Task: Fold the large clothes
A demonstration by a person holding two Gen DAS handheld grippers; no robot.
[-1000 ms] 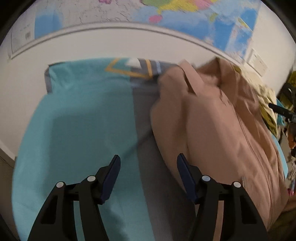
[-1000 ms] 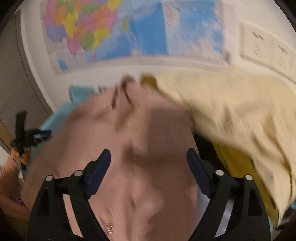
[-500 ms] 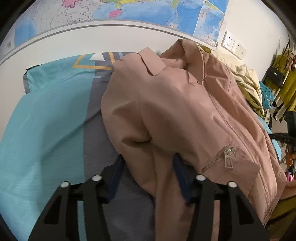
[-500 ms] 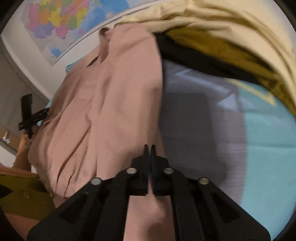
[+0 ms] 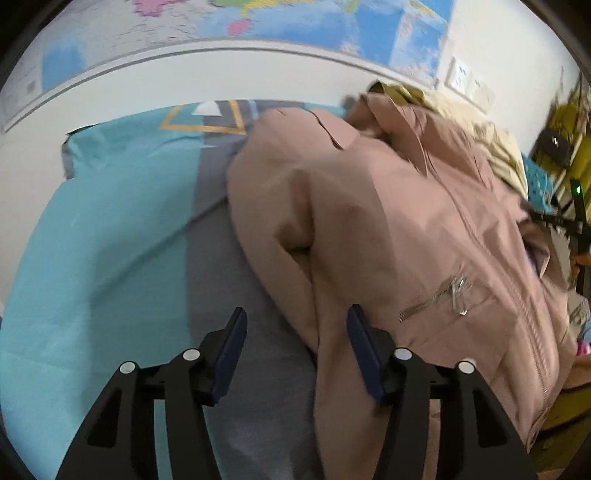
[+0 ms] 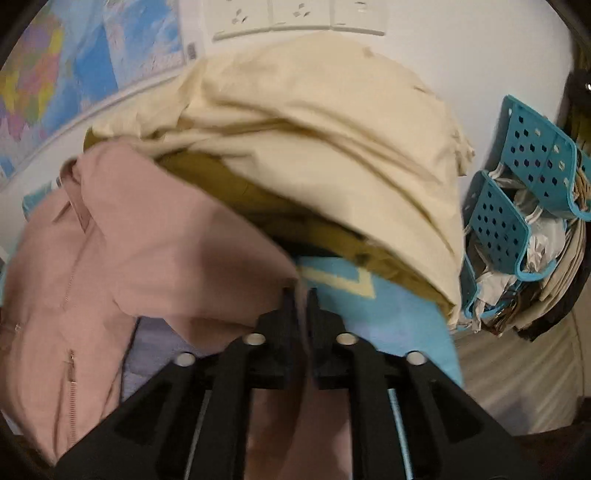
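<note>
A dusty-pink zip jacket (image 5: pixel 399 236) lies on a teal and grey bed cover (image 5: pixel 110 258), its front and a zip pocket facing up. My left gripper (image 5: pixel 295 332) is open, its jaws on either side of the jacket's left sleeve edge near the hem. In the right wrist view the same jacket (image 6: pixel 147 266) fills the left side. My right gripper (image 6: pixel 301 295) is shut on a fold of the jacket's pink fabric, which runs between the jaws and down over the gripper.
A heap of cream and olive clothes (image 6: pixel 314 147) lies on the bed behind the jacket. Teal perforated baskets (image 6: pixel 517 206) with bags stand at the right. A world map (image 5: pixel 258 18) and wall sockets (image 6: pixel 295 14) are on the wall behind.
My left gripper has opened and drawn back slightly from the jacket sleeve. My right gripper, shut on the fabric, has swung toward the cream clothes heap, pulling the jacket fold with it.
</note>
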